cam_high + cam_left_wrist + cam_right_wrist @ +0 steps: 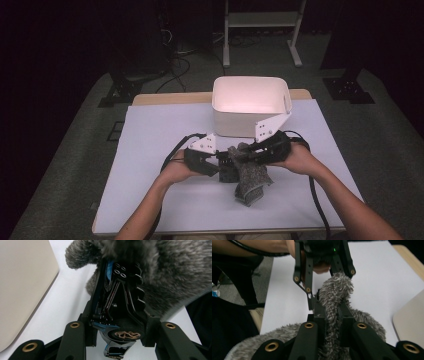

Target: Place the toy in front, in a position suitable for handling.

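Observation:
A grey fuzzy cloth [251, 176] hangs above the white sheet between my two grippers, its lower part drooping toward the table. My left gripper [225, 160] comes in from the left, its jaws narrow and their tips buried in the cloth [170, 270], gripping it. My right gripper [246, 156] comes in from the right and is shut on a bunched strip of the cloth [334, 292], which arches up from its jaws [330, 312] to the left gripper's fingers [310, 293]. The two grippers face each other almost tip to tip.
A white plastic bin [250, 82] stands just behind the grippers, its side visible as a pale wall [22, 290] and corner [412, 320]. A white sheet [150, 145] covers the table. Dark stands and cables lie on the floor beyond.

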Action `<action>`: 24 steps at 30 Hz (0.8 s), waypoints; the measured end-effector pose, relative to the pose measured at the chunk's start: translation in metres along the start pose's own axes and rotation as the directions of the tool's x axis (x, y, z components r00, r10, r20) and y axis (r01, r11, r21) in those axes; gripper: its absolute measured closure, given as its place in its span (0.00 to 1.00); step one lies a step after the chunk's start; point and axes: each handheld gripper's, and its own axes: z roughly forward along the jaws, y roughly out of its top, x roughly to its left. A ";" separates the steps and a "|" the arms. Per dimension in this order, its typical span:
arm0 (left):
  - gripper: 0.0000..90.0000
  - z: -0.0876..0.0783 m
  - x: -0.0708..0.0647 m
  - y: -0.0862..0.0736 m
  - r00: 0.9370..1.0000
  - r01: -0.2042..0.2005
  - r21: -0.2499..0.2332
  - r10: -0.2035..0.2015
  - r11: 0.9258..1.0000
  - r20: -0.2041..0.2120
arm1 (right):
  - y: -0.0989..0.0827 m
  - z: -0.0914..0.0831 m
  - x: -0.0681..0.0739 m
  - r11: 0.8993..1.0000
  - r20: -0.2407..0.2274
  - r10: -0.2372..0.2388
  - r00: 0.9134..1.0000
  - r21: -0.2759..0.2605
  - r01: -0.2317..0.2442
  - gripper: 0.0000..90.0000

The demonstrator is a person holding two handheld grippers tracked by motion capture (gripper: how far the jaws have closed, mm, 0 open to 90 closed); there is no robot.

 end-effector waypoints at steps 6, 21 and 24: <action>0.62 0.005 0.003 -0.007 0.998 0.049 -0.019 -0.049 0.999 0.026 | -0.011 -0.001 -0.003 1.000 0.000 0.021 1.000 0.003 -0.021 0.89; 0.63 0.014 -0.001 -0.018 1.000 0.012 0.015 -0.012 1.000 0.001 | -0.015 -0.006 -0.001 1.000 0.018 0.024 1.000 0.006 -0.025 0.89; 0.64 0.003 -0.002 -0.018 1.000 0.015 -0.046 -0.015 0.999 0.015 | -0.012 -0.004 0.001 1.000 0.008 0.021 1.000 0.002 -0.021 0.89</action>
